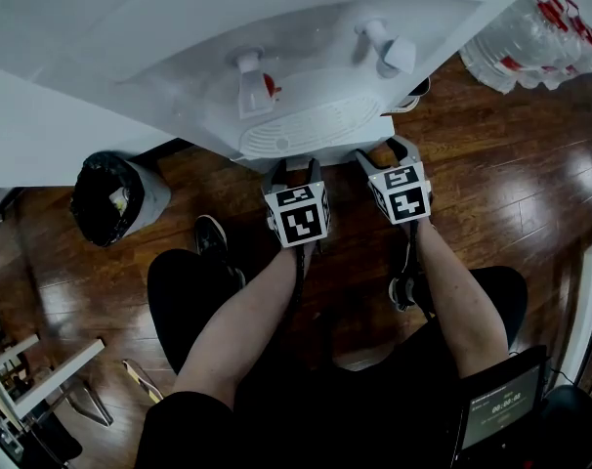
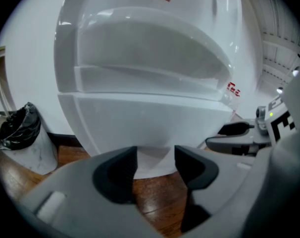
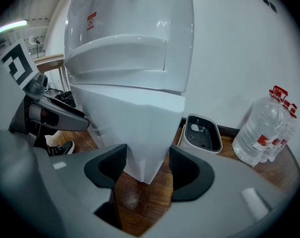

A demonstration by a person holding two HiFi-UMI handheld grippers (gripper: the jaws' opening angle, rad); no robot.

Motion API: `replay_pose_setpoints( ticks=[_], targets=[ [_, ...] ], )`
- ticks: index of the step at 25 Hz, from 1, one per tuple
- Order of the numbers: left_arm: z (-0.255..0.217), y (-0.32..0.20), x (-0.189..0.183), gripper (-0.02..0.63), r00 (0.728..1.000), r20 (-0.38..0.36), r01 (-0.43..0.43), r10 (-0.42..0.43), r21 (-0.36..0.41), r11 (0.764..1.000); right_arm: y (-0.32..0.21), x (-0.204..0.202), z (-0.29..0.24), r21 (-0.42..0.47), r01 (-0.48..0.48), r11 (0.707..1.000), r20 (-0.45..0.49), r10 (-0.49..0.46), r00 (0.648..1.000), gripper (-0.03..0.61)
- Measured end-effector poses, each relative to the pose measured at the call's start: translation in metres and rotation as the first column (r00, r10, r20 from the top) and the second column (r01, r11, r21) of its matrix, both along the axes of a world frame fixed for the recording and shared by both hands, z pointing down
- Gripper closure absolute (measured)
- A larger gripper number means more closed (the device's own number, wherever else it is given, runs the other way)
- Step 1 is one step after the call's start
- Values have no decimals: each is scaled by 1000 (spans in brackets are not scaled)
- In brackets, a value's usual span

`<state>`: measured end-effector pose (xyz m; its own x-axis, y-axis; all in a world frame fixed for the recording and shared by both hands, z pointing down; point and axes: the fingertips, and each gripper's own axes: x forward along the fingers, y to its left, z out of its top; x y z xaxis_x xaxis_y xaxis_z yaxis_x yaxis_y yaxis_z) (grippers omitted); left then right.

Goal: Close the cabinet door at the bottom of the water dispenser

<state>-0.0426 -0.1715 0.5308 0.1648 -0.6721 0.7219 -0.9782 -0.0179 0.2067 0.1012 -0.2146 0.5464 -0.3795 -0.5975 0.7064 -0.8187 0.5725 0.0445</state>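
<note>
At the foot of the white water dispenser (image 1: pixel 306 76), the cabinet door (image 3: pixel 140 128) stands upright just above the wooden floor (image 1: pixel 491 164), its long vertical edge facing the right gripper (image 3: pixel 147 165), whose jaws, like those of the left gripper (image 2: pixel 156 165), stand partly apart, gripping nothing.

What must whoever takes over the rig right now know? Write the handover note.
Left gripper: open, empty, aimed at the lower edge of the door; no contact visible.
Right gripper: open, empty; the bottom corner of the dispenser stands between its jaws, pads not pressing.
Done: door looks closed or nearly so. No gap shows in the left gripper view, but flush cannot be confirmed.
Left: probably press the door front to make sure it is shut, then back both grippers away.
</note>
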Motion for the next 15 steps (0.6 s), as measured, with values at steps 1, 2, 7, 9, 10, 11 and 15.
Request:
replay_pose_setpoints(
  ticks=[1,2,7,9,10,11,15],
  targets=[
    [-1,0,1,374,1000,-3,2,-2,-2,1000,0,1,0,2,7,1000,-12,-7,1000,306],
    [-1,0,1,374,1000,-2,1,-1,-4,1000,0,1,-1,5,14,1000,-22,-14,1000,310],
    [1,0,-1,374,1000,9,-3,3,-9,1000,-2,1,-4,28,27,999,-37,-26,999,316],
    [-2,-2,1,376,1000,-12,3,-3,-10,1000,-6,2,-4,35,34,999,-45,-33,998,322],
    [-3,-3,1,376,1000,-18,7,-8,-9,1000,-9,2,-4,36,38,999,-47,-37,998,324],
    [-3,-4,1,376,1000,-19,10,-10,-9,1000,-10,2,-5,37,41,999,-49,-39,998,324],
    [-3,-4,1,376,1000,-18,14,-14,-14,1000,-12,0,-8,40,35,999,-43,-33,999,324]
  ],
)
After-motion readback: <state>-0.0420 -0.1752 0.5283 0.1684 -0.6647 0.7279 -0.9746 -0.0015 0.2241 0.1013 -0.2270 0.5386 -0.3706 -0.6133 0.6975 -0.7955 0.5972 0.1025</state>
